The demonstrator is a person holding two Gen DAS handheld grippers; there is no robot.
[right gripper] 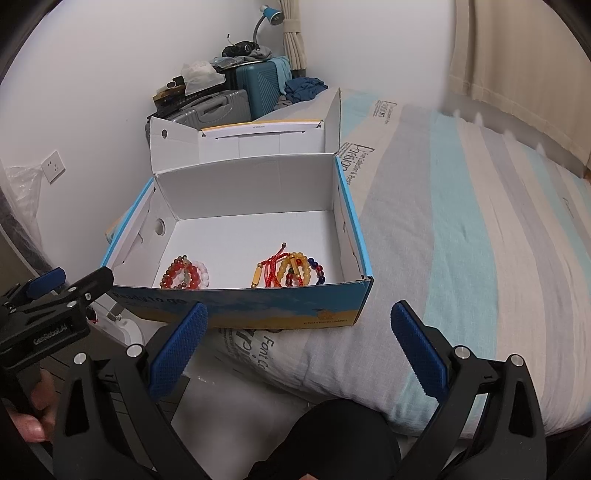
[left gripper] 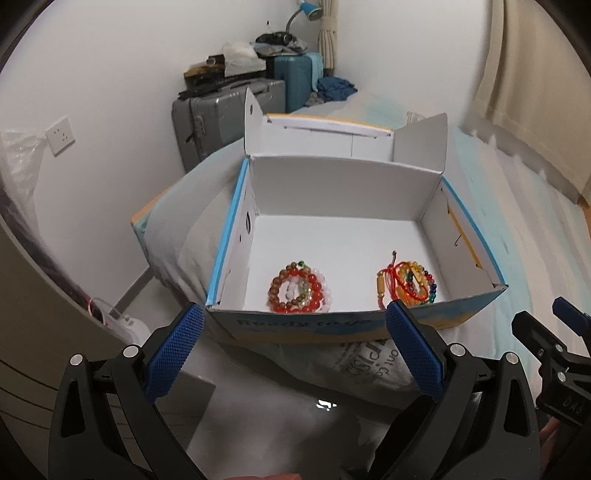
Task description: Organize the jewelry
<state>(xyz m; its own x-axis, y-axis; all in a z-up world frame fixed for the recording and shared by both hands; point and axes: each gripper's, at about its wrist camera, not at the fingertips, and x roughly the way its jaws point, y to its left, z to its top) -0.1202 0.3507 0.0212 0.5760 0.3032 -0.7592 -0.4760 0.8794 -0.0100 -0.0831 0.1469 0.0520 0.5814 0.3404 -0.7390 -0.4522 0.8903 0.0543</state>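
An open cardboard box [left gripper: 428, 321] with a white inside and a blue and yellow outside sits on a bed; it also shows in the right wrist view [right gripper: 258, 306]. Inside lie two piles of bead bracelets: a red, brown and pink pile [left gripper: 301, 288] on the left [right gripper: 186, 275], and a yellow, red-cord and multicolour pile [left gripper: 408, 284] on the right [right gripper: 291, 271]. My left gripper [left gripper: 295, 321] is open and empty, just short of the box's near wall. My right gripper [right gripper: 299, 317] is open and empty, also in front of the box.
The bed [right gripper: 461, 240] has a striped blue and grey cover. Suitcases [left gripper: 225, 118] piled with clutter stand against the far wall. A blue desk lamp [right gripper: 271, 14] and curtains [right gripper: 517, 74] are behind. The box lid [left gripper: 332, 136] stands up at the back.
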